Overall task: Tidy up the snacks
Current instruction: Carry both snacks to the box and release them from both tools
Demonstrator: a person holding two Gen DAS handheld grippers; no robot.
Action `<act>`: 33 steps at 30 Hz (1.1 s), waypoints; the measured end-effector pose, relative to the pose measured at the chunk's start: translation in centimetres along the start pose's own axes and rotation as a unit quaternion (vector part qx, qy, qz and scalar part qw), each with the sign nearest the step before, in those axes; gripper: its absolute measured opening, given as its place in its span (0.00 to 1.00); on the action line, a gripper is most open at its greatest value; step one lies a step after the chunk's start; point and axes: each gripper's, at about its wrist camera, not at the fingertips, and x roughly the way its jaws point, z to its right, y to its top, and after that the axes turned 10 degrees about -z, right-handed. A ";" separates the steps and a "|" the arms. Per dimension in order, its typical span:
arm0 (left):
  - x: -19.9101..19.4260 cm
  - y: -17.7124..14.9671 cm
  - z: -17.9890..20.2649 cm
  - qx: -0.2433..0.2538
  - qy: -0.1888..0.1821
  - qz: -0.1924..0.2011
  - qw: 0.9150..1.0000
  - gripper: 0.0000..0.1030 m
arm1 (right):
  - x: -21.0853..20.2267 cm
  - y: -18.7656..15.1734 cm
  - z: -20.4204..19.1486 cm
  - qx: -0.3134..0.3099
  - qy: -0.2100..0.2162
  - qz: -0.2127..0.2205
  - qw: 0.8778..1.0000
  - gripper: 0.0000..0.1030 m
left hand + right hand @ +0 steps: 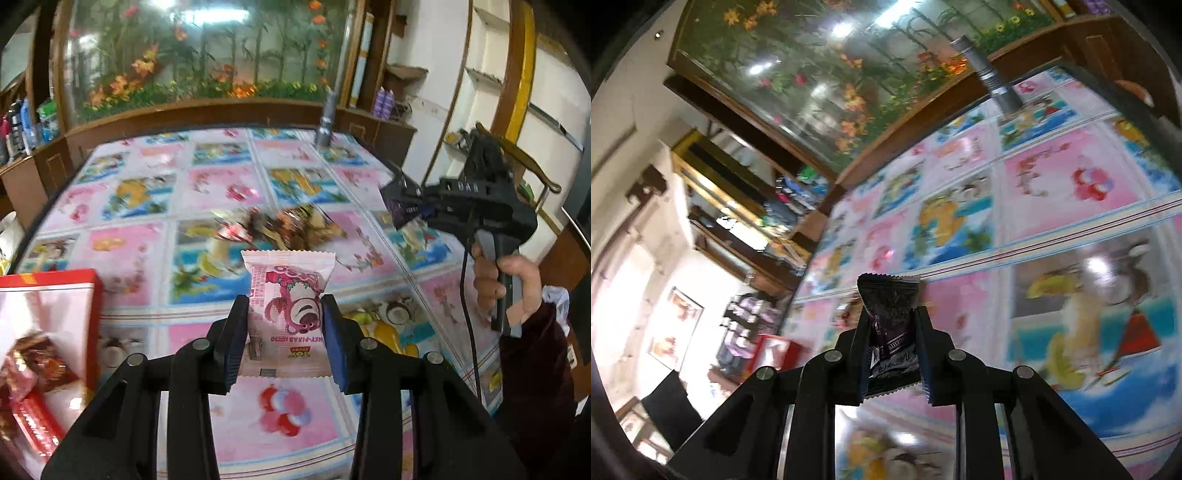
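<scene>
My left gripper (286, 334) is shut on a pink snack packet (290, 306) printed with a pink bear, held above the table. A blurred heap of wrapped snacks (280, 225) lies on the table beyond it. At the left edge stands a red box (48, 332) with red and brown sweets inside. The right gripper (400, 214), seen in the left wrist view at the right, is carried by a person's hand (513, 280) and holds a dark packet. In the right wrist view, my right gripper (892, 343) is shut on that dark purple snack packet (890, 314), tilted over the table.
The table carries a glossy cartoon-print cloth (221, 184). A metal pole (327, 114) rises at its far side. Behind it runs a wooden ledge with a glass case of artificial flowers (207, 55). Shelves with bottles (18, 125) stand at the left.
</scene>
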 end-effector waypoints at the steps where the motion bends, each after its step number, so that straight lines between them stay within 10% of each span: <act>1: -0.8 0.0 -0.7 -0.005 0.006 0.010 1.000 0.35 | 0.2 -0.1 -0.3 -0.001 0.008 -0.001 1.000 0.21; 33: -9.4 -8.4 -20.8 -0.188 0.141 0.078 0.969 0.36 | 25.6 -8.2 -22.5 -0.091 0.200 -0.138 0.966 0.20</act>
